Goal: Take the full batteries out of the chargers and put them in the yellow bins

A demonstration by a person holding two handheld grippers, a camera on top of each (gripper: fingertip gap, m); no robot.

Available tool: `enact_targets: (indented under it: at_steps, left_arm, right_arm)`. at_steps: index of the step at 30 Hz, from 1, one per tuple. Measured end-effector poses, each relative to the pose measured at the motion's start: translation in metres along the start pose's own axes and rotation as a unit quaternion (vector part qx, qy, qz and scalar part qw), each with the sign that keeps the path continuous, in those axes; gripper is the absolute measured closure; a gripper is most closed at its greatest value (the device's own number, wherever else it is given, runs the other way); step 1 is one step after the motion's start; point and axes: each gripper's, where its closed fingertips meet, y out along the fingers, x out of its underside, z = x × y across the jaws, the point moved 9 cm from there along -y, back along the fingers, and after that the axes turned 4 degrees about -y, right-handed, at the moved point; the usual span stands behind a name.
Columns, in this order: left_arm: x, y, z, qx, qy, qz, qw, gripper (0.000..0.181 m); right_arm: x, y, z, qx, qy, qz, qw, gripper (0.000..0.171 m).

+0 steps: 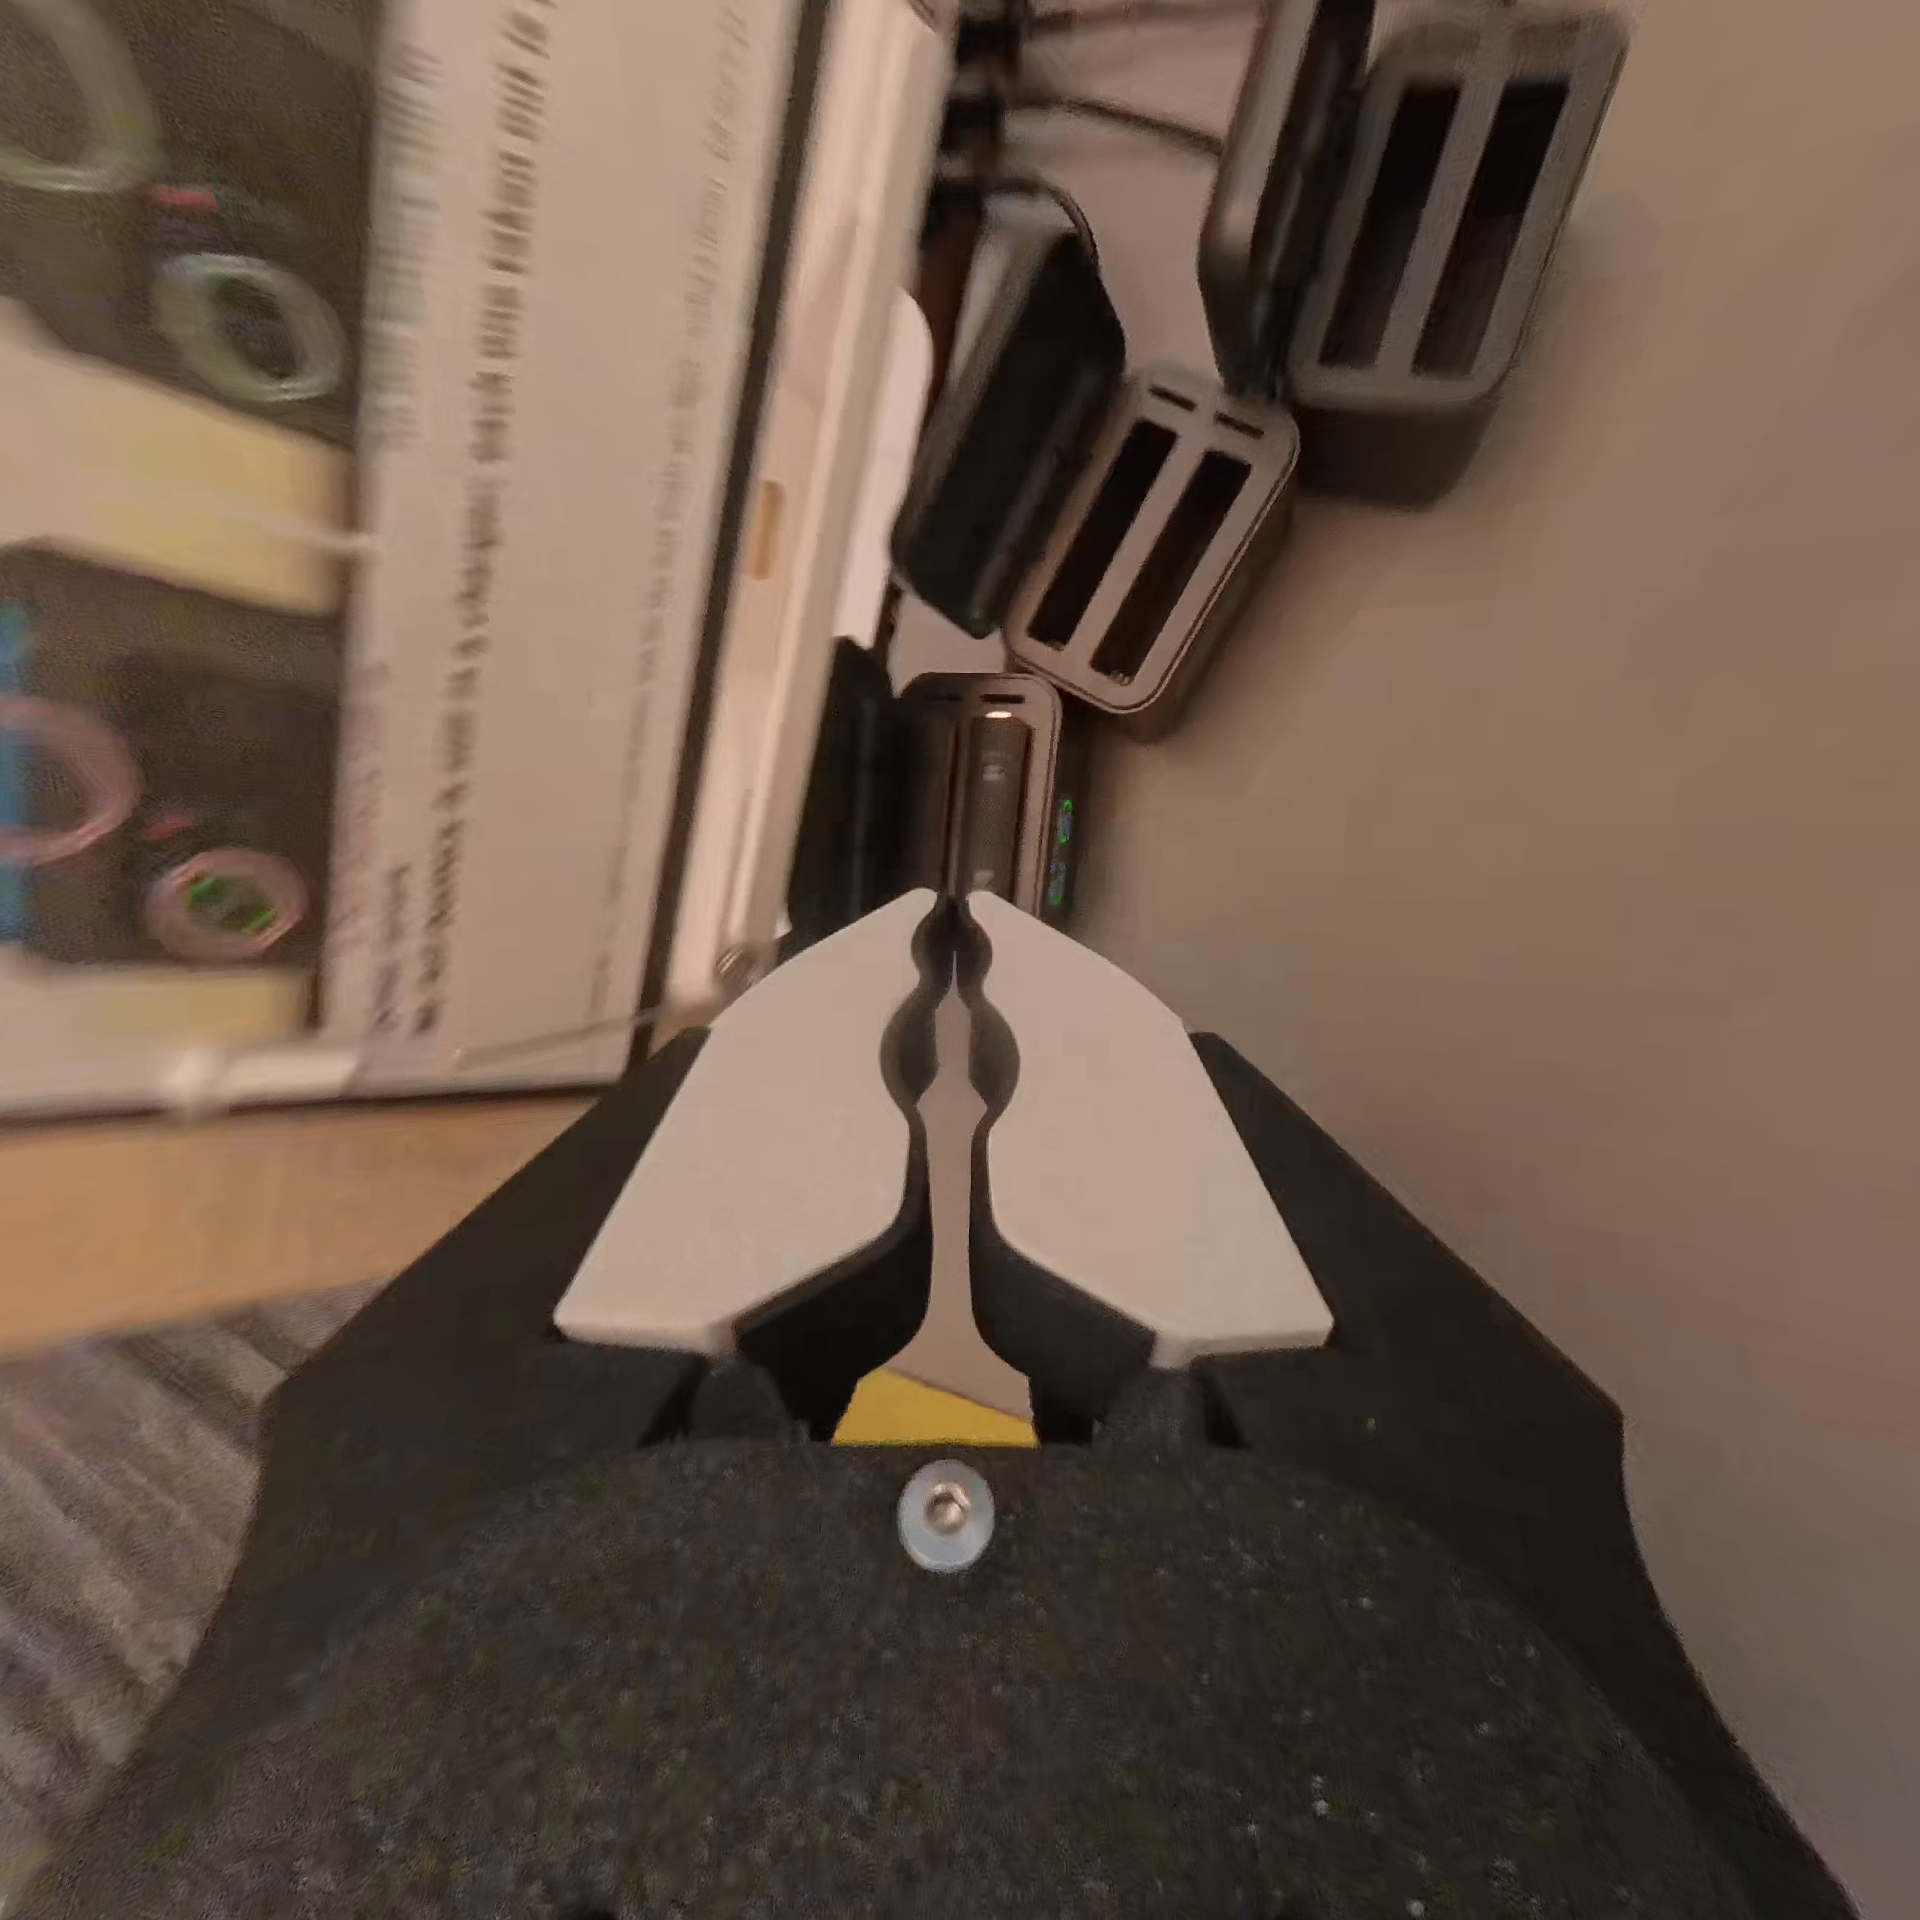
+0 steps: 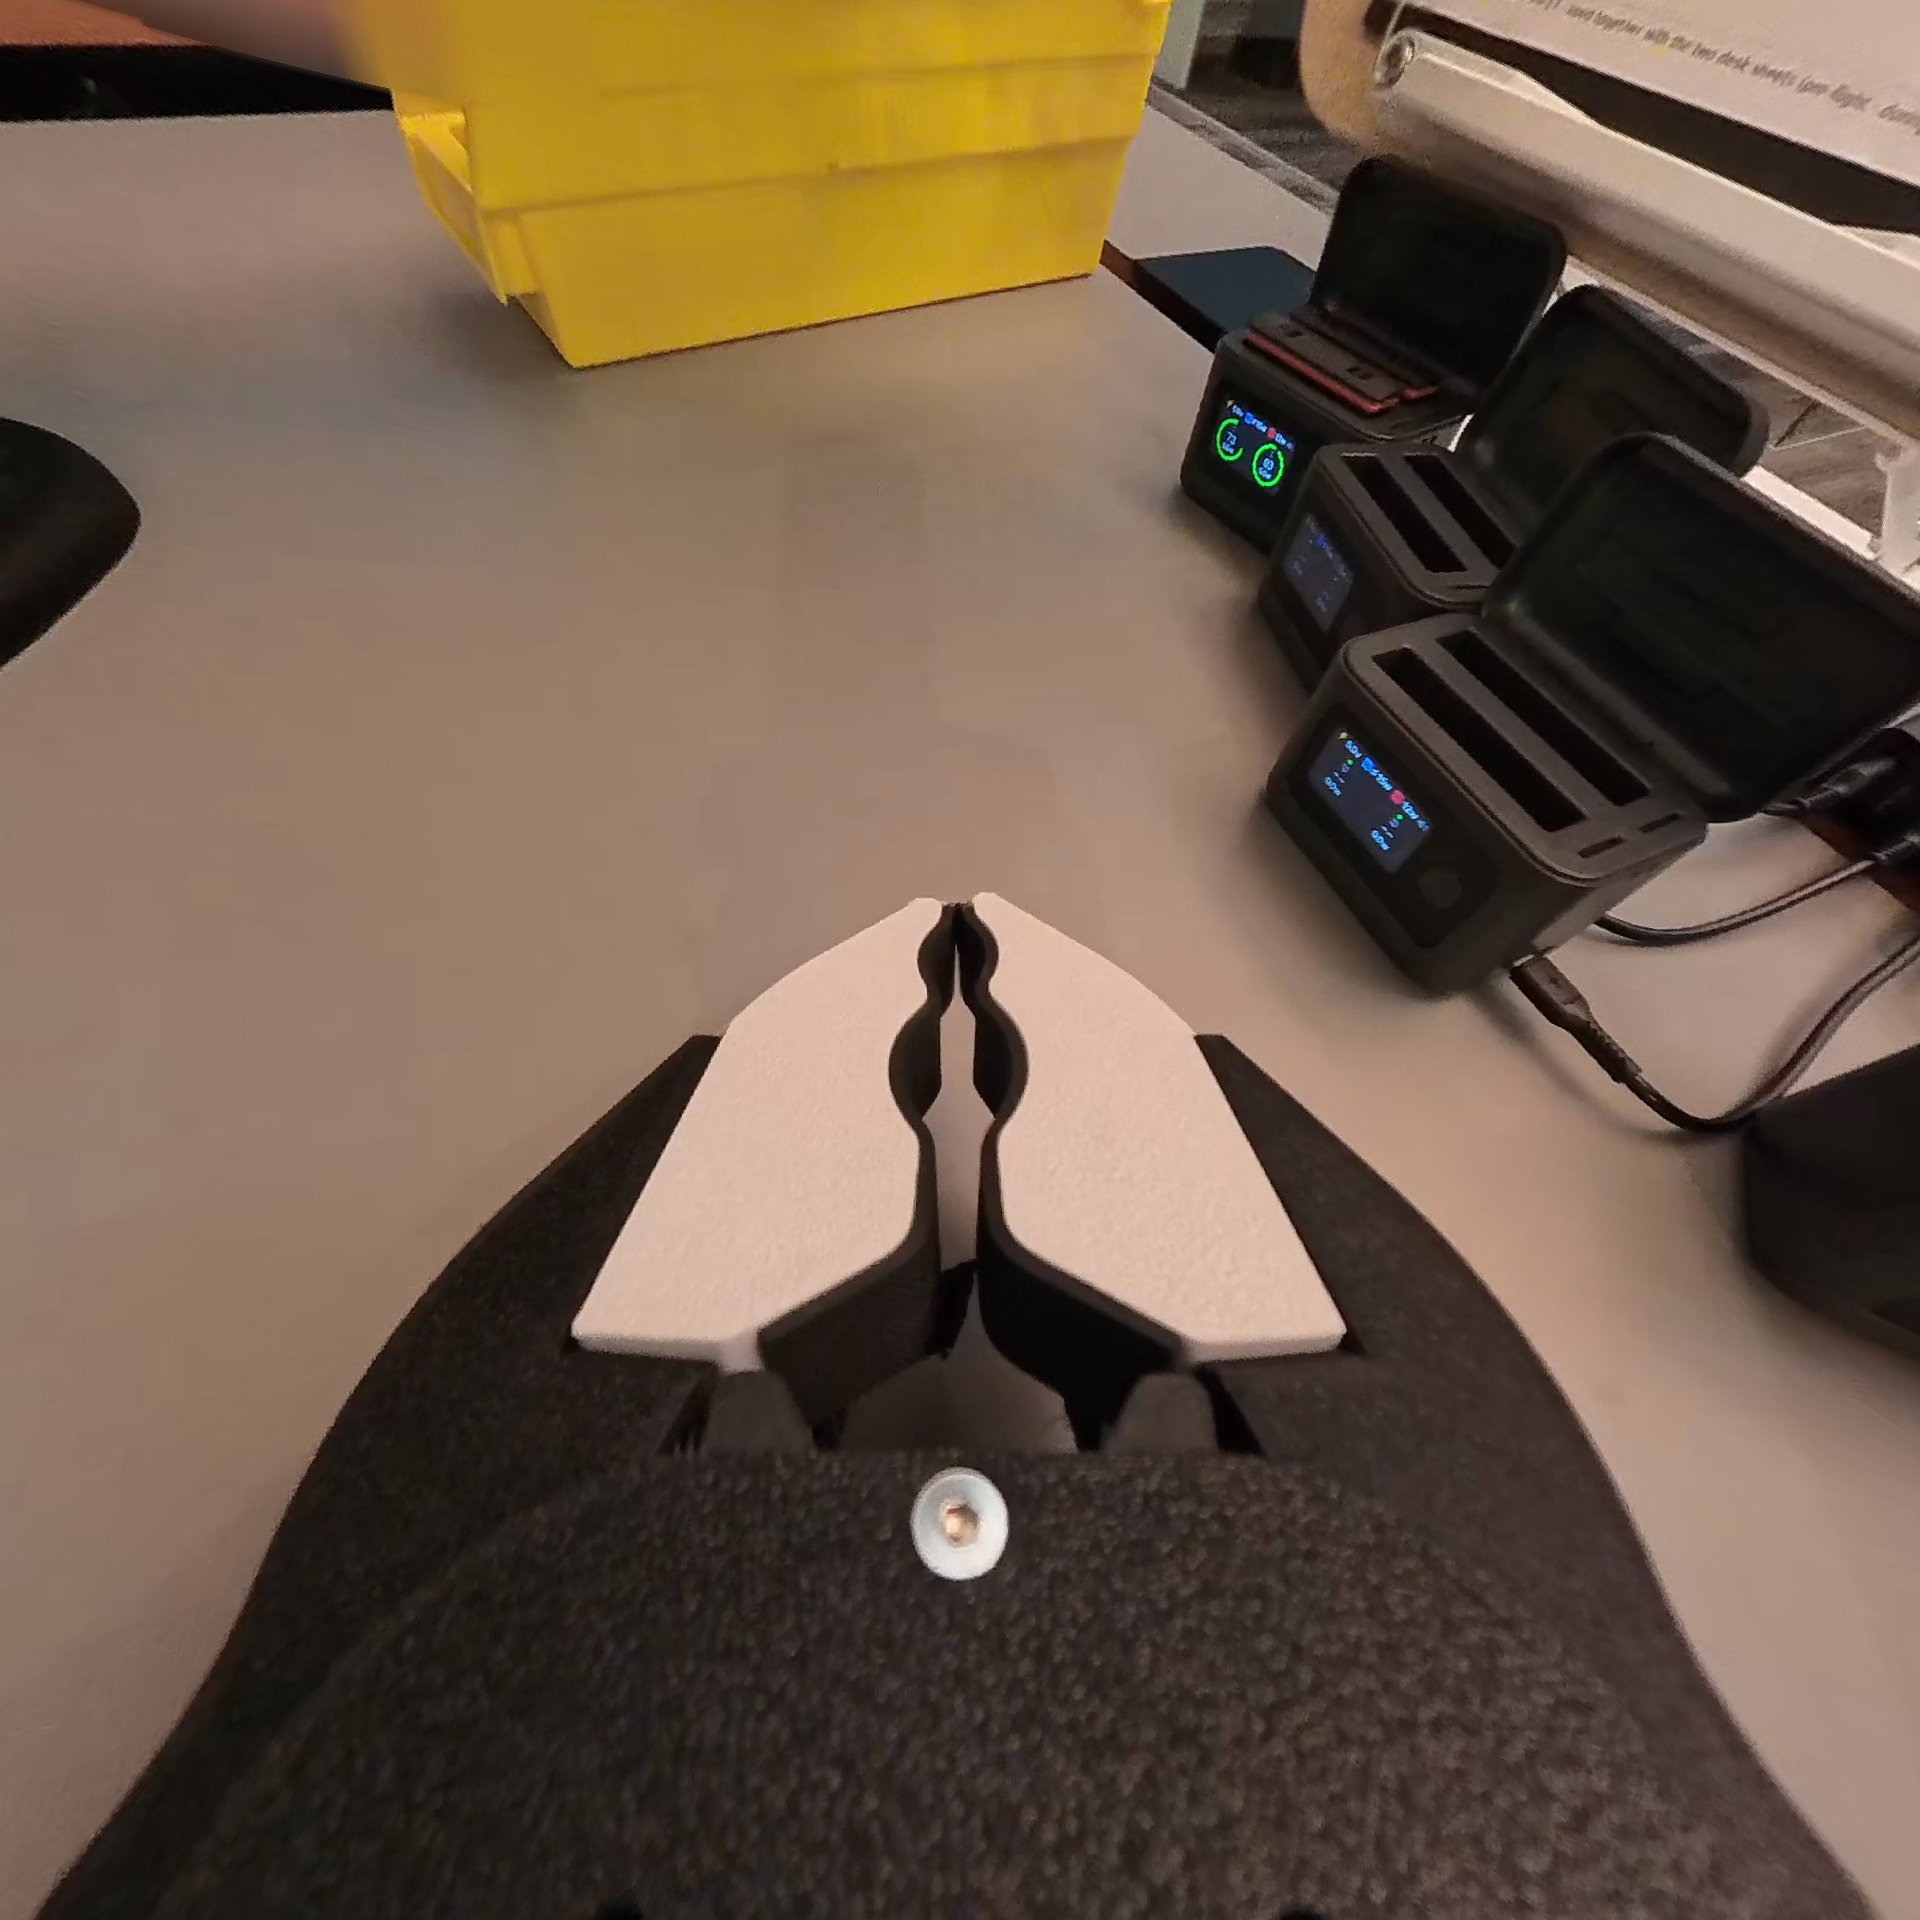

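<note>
In the left wrist view my left gripper (image 1: 951, 914) is shut and empty, its tips just short of a black charger (image 1: 1039, 821) with green lights on its side. A dark battery (image 1: 992, 790) sits in one slot. Two more chargers (image 1: 1153, 561) (image 1: 1444, 229) stand beyond it with empty slots. In the right wrist view my right gripper (image 2: 961, 909) is shut and empty above the grey table (image 2: 623, 675). Stacked yellow bins (image 2: 790, 177) stand far ahead. Three open-lidded chargers line the right: the far one (image 2: 1309, 416) holds red-edged batteries (image 2: 1340, 353); the middle (image 2: 1382, 551) and near (image 2: 1475, 810) ones have empty slots.
Black cables (image 2: 1662, 1039) run from the near charger across the table's right side. A dark object (image 2: 1839, 1195) lies at the right edge, another (image 2: 52, 520) at the left edge. A white printed board (image 1: 582, 520) stands behind the chargers. A yellow patch (image 1: 935, 1413) shows under the left gripper. My right fingertips sit around 25 cm from my left ones. It is some 8 cm from my left tips to the dark battery (image 1: 992, 790). My right wrist view (image 2: 1348, 368) looks at it from another angle.
</note>
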Motion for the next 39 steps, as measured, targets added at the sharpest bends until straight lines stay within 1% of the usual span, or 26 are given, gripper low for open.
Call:
enact_targets:
  at_steps: [3,6,9,13,17,21,23,27,29,32,35,39]
  left_arm:
    - [0.016,-0.047,-0.008,-0.035,-0.028,0.036,0.998,0.181]
    - [0.039,-0.079,-0.006,-0.054,-0.045,0.042,0.997,0.177]
    - [0.070,-0.097,0.002,-0.065,-0.050,0.027,0.996,0.172]
    - [0.120,-0.111,0.005,-0.061,-0.064,-0.035,0.996,0.166]
    - [0.164,-0.105,0.007,-0.026,-0.083,-0.104,0.991,0.162]
    - [0.179,-0.087,0.019,-0.005,-0.059,-0.139,0.989,0.157]
    - [0.181,-0.077,0.021,-0.007,-0.041,-0.157,0.987,0.154]
    - [0.175,-0.065,0.021,-0.002,-0.007,-0.163,0.987,0.148]
    - [0.170,-0.059,0.021,0.011,0.008,-0.171,0.985,0.141]
    - [0.167,-0.049,0.021,0.028,0.034,-0.202,0.978,0.133]
    - [0.168,-0.038,0.019,0.035,0.055,-0.233,0.970,0.130]
    - [0.170,-0.031,0.017,0.039,0.073,-0.252,0.964,0.126]
  right_arm:
    - [0.000,0.000,-0.001,0.001,-0.004,-0.001,1.000,0.171]
    - [0.000,0.000,-0.001,0.005,-0.004,-0.001,1.000,0.171]
    - [0.001,-0.001,0.000,0.009,-0.004,-0.002,1.000,0.171]
    - [0.001,-0.001,0.000,0.009,-0.004,-0.004,1.000,0.171]
    - [0.002,0.001,-0.001,0.010,-0.005,-0.009,1.000,0.171]
    - [0.003,0.000,0.001,0.012,0.002,-0.008,1.000,0.171]
    - [0.003,0.000,0.001,0.013,0.006,-0.007,1.000,0.171]
    - [0.003,0.000,0.002,0.015,0.009,-0.005,1.000,0.171]
    - [0.003,0.000,0.002,0.014,0.010,-0.006,1.000,0.171]
    - [0.003,0.000,0.002,0.012,0.010,-0.007,1.000,0.171]
    - [0.003,0.000,0.002,0.010,0.011,-0.007,1.000,0.171]
    - [0.003,0.000,0.002,0.006,0.013,-0.008,1.000,0.171]
